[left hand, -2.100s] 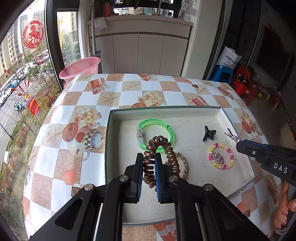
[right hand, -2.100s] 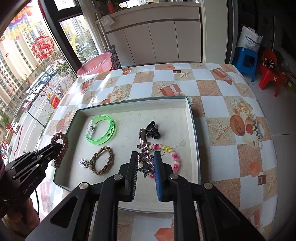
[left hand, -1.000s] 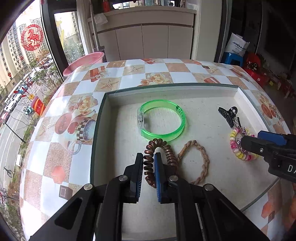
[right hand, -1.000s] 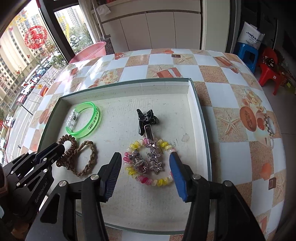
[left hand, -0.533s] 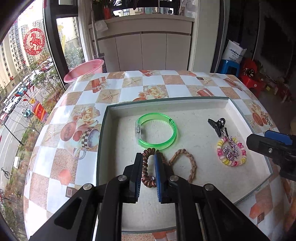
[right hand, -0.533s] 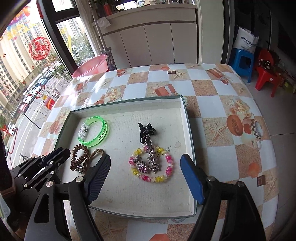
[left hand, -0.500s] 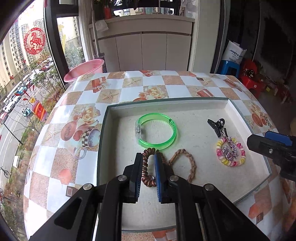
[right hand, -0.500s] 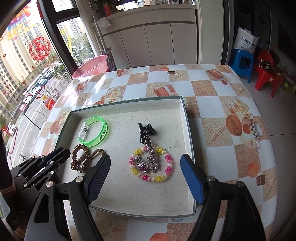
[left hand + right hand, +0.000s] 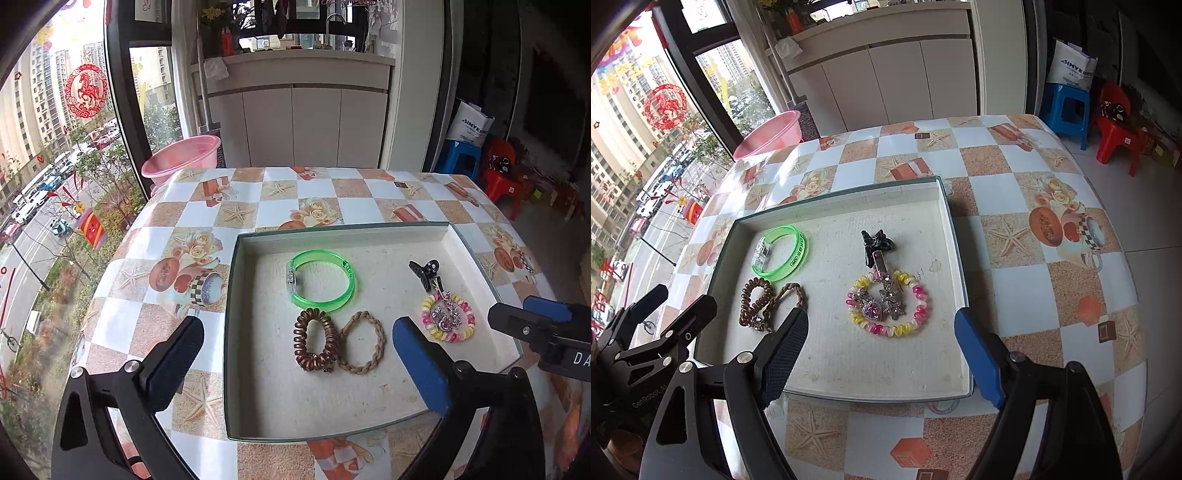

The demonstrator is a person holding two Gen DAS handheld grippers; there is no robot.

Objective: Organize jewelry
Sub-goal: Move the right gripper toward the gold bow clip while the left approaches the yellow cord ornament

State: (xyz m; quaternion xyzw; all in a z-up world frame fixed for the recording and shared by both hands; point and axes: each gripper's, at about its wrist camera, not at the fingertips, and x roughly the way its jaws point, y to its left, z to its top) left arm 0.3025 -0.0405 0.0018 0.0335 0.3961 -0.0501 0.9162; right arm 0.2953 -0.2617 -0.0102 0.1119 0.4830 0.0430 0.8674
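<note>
Light, springy jewelry laid out in a shallow tray (image 9: 231, 332) on the worktop (image 9: 184, 206).

Both the left hand-held gripper (image 9: 295, 347) and the right hand-held gripper (image 9: 882, 332) stand wide apart and hold nothing; the left jaws have just been opening, clear of the brown coil hair tie (image 9: 314, 345). That tie looks soft and stretchy, best pinched across one side of its loop. It touches a braided cord bracelet (image 9: 364, 341). The green plastic bangle (image 9: 321, 284) looks stiff and slick. A bead bracelet (image 9: 888, 308) rings a sparkly star clip (image 9: 890, 291), probably snaggy, below a black claw clip (image 9: 875, 242).
</note>
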